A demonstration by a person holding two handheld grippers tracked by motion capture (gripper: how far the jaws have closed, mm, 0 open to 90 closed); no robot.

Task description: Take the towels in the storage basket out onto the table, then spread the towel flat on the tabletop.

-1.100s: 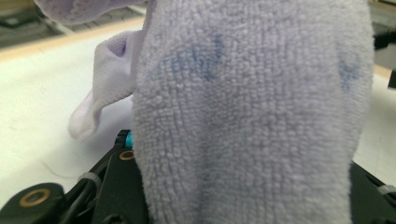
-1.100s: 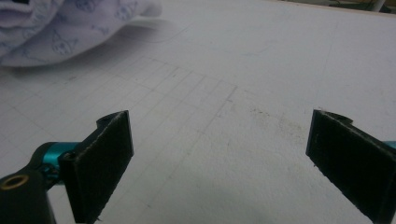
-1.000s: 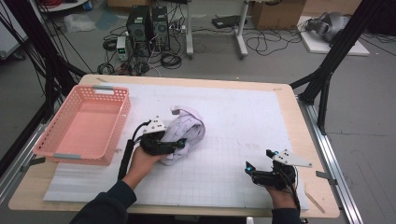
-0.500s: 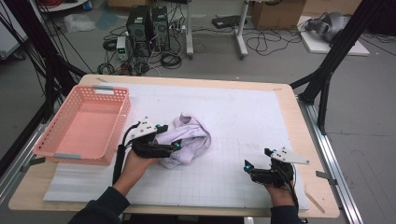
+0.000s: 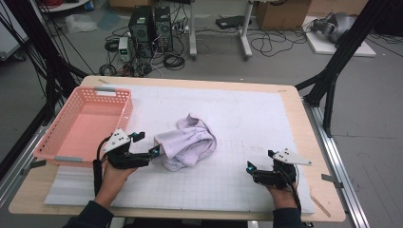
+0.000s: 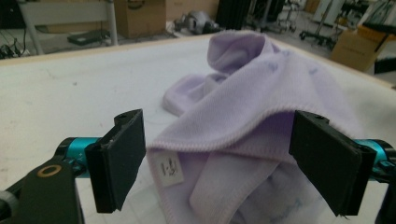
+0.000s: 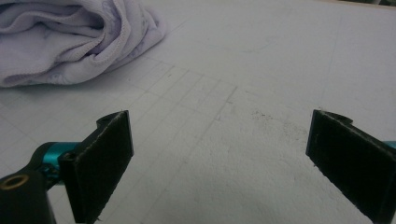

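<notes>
Our left tool (image 5: 153, 153) has just been opening, its jaws wide around the lilac cloth's (image 5: 187, 142) edge without pressing it. Our right tool (image 5: 250, 167) rests open on the surface (image 5: 247, 118); the cloth remains crumpled, nothing folded yet

No words, brands or numbers can be read anywhere. The one label that shows is a small white tag (image 6: 169, 168) sewn at the hem of the lilac cloth (image 6: 261, 121), seen in the left gripper view; it bears a few dark marks, too small and blurred to make out. The white mat (image 5: 247, 118) over the tabletop carries a faint printed grid of squares without figures or letters. The cardboard boxes (image 5: 280, 12) on the floor beyond the far edge of the tabletop show no legible print.
</notes>
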